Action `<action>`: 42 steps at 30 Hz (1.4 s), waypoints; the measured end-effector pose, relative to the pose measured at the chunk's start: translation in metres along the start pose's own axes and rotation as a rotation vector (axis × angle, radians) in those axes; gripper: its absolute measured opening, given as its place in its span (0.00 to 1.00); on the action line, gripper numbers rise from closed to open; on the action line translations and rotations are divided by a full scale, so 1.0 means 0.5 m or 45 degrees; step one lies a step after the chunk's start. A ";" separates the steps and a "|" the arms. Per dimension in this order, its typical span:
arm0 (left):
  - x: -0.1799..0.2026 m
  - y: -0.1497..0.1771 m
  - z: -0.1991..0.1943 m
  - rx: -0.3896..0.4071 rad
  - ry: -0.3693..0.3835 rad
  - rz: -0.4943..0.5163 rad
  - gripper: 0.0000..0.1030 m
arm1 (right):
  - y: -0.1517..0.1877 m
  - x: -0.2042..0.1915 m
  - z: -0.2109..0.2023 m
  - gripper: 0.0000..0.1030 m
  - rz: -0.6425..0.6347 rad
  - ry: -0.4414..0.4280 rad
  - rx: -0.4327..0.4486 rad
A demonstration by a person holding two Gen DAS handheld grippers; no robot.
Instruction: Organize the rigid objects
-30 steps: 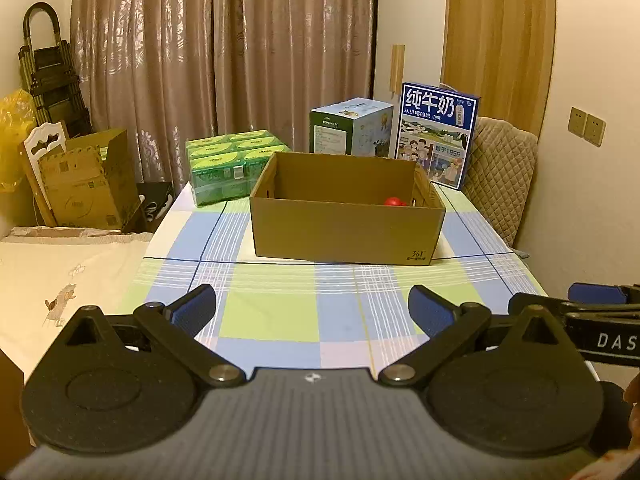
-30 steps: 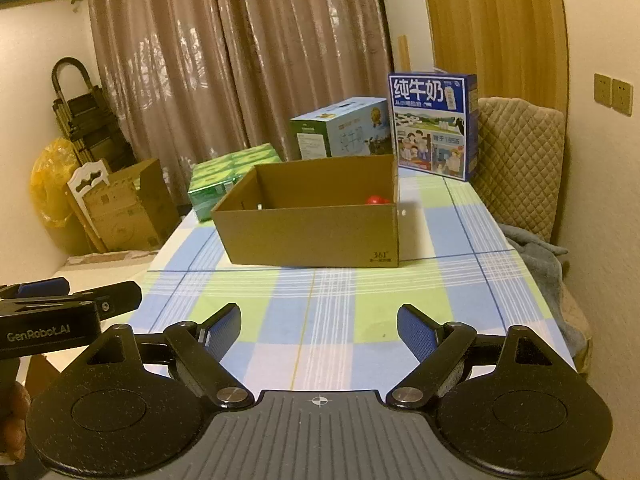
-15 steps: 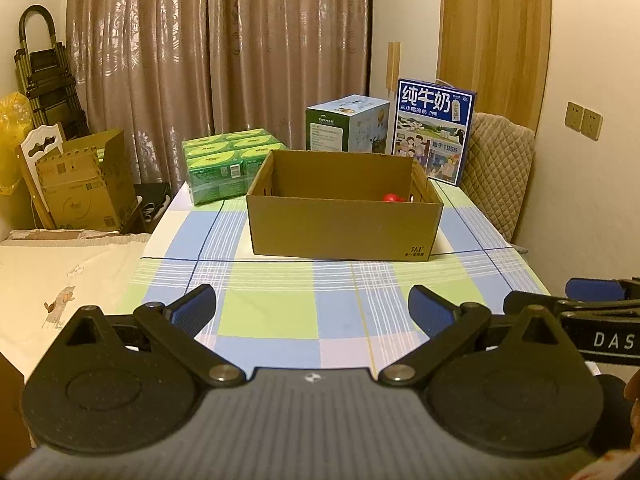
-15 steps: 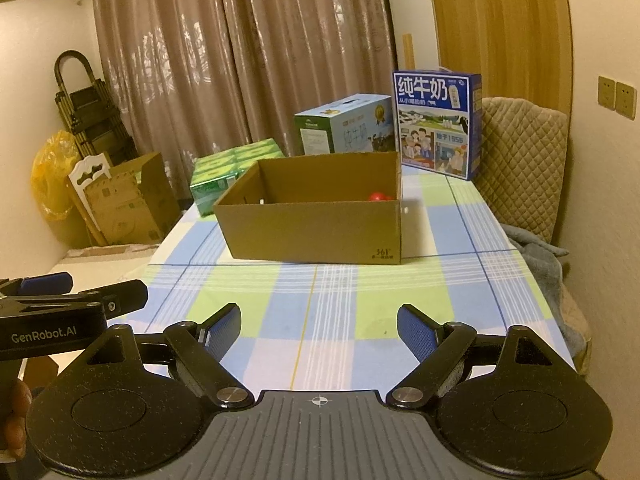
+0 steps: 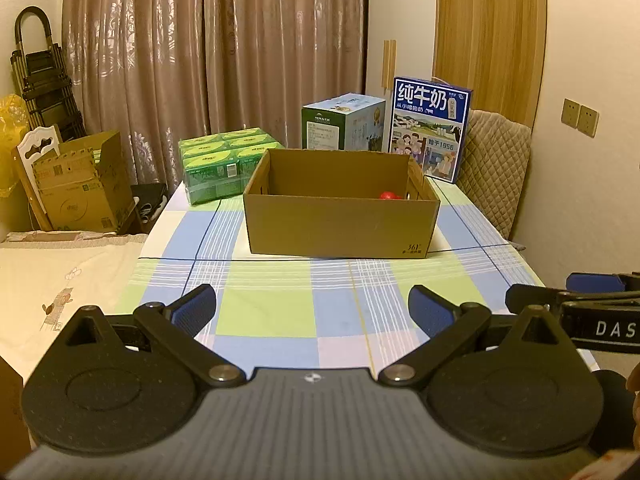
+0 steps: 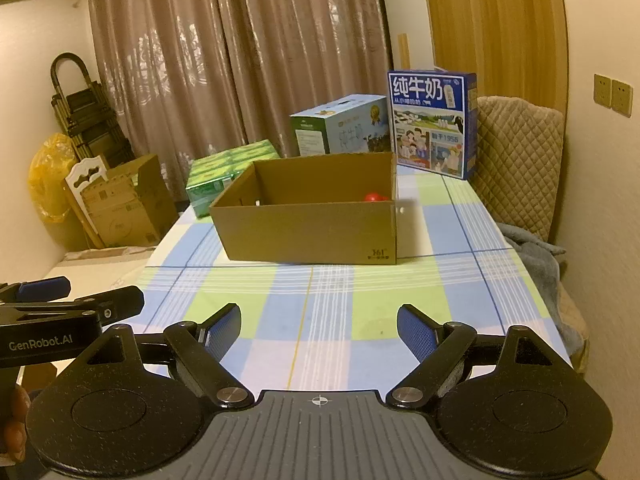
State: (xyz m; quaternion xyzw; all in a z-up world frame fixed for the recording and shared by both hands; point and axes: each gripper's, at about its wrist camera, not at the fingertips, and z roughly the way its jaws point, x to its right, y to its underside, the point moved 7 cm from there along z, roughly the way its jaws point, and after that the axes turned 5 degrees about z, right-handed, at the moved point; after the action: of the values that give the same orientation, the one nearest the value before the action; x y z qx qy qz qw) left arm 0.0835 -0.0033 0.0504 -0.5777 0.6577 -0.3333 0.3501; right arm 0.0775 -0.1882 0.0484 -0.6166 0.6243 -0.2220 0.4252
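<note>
An open brown cardboard box [image 5: 340,228] [image 6: 312,232] stands in the middle of the checked table. A small red object [image 5: 389,195] [image 6: 374,197] lies inside it at the right; most of it is hidden by the box wall. My left gripper [image 5: 312,310] is open and empty, held above the table's near edge, well short of the box. My right gripper [image 6: 319,330] is open and empty beside it, to its right. Each gripper shows at the edge of the other's view.
Behind the box stand a green shrink-wrapped pack [image 5: 224,164], a green-white carton [image 5: 344,124] and a blue milk carton [image 5: 430,128]. A quilted chair [image 6: 520,168] is at the right wall. Cardboard boxes [image 5: 80,188] and a folded ladder are at the left.
Both grippers have drawn back slightly and risen, so the box looks a little farther away. Both stay open and empty.
</note>
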 end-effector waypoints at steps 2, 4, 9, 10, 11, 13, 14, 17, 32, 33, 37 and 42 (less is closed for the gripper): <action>0.000 0.000 0.001 0.001 -0.002 0.002 0.98 | 0.000 0.001 -0.001 0.80 0.000 0.000 0.001; 0.001 0.002 0.001 0.003 -0.001 0.005 0.98 | 0.000 0.001 -0.001 0.80 0.001 0.001 0.001; -0.001 0.005 0.004 0.004 0.000 0.009 0.98 | 0.000 0.000 -0.002 0.80 0.001 0.002 0.000; 0.002 0.005 0.001 0.004 0.001 0.010 0.98 | 0.000 0.001 -0.002 0.80 0.001 0.002 0.001; 0.002 0.006 0.000 0.004 0.002 0.009 0.98 | 0.000 0.001 -0.002 0.80 0.002 0.003 0.002; 0.002 0.006 -0.001 0.005 0.002 0.008 0.98 | 0.000 0.001 -0.002 0.80 0.002 0.003 0.002; 0.002 0.006 0.000 0.004 0.002 0.008 0.98 | -0.001 0.001 -0.002 0.80 0.002 0.002 0.002; 0.001 0.006 0.000 0.004 0.002 0.006 0.98 | 0.000 0.001 -0.002 0.80 0.001 0.002 0.001; 0.002 0.004 0.000 0.003 0.002 0.005 0.98 | -0.001 0.001 -0.002 0.80 0.001 0.002 0.002; 0.002 0.004 0.000 0.002 0.002 0.005 0.98 | -0.001 0.001 -0.002 0.80 0.001 0.002 0.002; 0.003 0.003 0.003 -0.005 0.005 0.006 0.98 | -0.001 0.001 -0.002 0.80 0.001 0.002 0.002; 0.001 0.005 0.001 0.001 0.007 -0.003 0.98 | -0.001 0.001 -0.002 0.80 0.001 0.002 0.002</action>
State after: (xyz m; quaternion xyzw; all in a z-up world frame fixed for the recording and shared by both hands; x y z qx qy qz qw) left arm 0.0825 -0.0038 0.0481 -0.5774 0.6579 -0.3356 0.3482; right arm 0.0771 -0.1888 0.0494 -0.6157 0.6247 -0.2229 0.4254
